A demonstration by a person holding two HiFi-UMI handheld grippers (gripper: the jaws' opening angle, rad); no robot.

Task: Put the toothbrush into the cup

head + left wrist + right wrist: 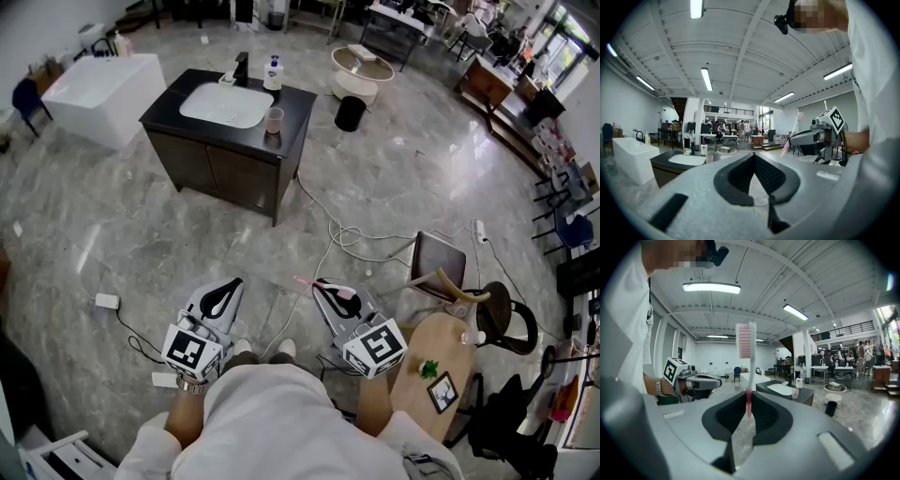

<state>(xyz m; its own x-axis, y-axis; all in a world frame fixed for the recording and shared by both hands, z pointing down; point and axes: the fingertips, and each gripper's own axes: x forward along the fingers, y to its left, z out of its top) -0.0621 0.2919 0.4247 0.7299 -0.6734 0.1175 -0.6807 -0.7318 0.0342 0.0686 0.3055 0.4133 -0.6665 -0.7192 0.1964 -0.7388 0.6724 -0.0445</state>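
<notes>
R claw (749, 401) grips toothbrush (751, 357), head out fwd along jaws; L claw (753, 157) closed.

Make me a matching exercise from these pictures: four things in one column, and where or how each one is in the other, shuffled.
Things:
1. toothbrush
2. cup
3. left gripper
4. black bin

Place or state:
A. on the floor
B. shut, nothing in it
C. on the vanity counter
D. clamped in the right gripper

Pairs: 1-D, 2-C, 3-B, 4-A
</notes>
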